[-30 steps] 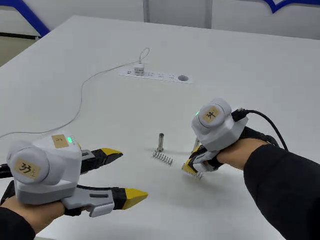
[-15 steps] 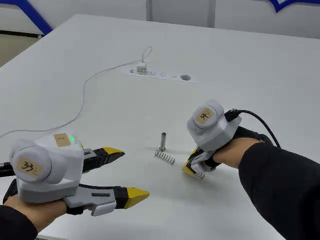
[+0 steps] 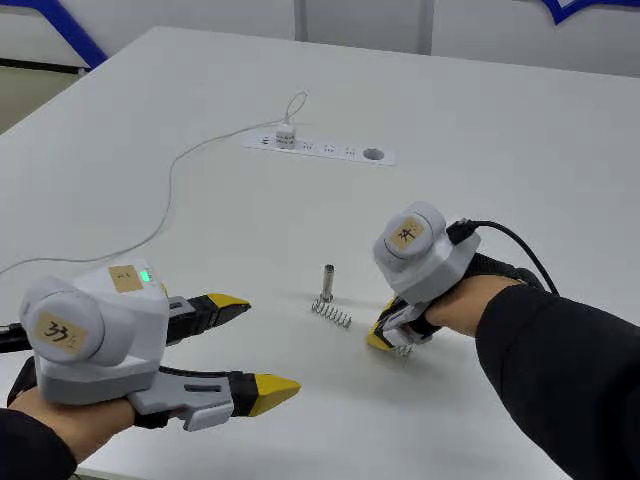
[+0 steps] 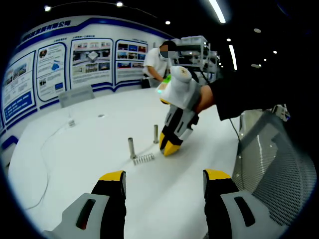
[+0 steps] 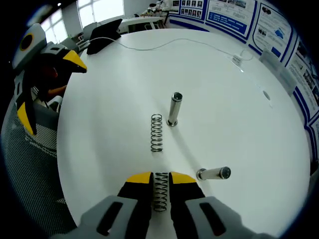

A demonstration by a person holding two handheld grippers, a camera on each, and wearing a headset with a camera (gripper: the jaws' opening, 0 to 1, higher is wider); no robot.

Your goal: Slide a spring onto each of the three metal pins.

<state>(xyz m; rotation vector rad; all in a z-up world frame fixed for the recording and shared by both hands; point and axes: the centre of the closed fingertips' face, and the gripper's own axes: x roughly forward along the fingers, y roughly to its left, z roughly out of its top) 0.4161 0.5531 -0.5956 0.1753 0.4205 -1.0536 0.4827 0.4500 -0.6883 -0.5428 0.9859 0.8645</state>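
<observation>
Head view: right tongs (image 3: 385, 340) stay clamped on a spring (image 5: 160, 193), left tongs (image 3: 262, 343) stay wide open.

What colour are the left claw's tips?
Yellow, on the left claw; clearest in the head view.

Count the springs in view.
2. The loose spring lies on the table beside the upright pin; the gripped spring sits between the right hand-held gripper's jaws. A third may be hidden.
</observation>
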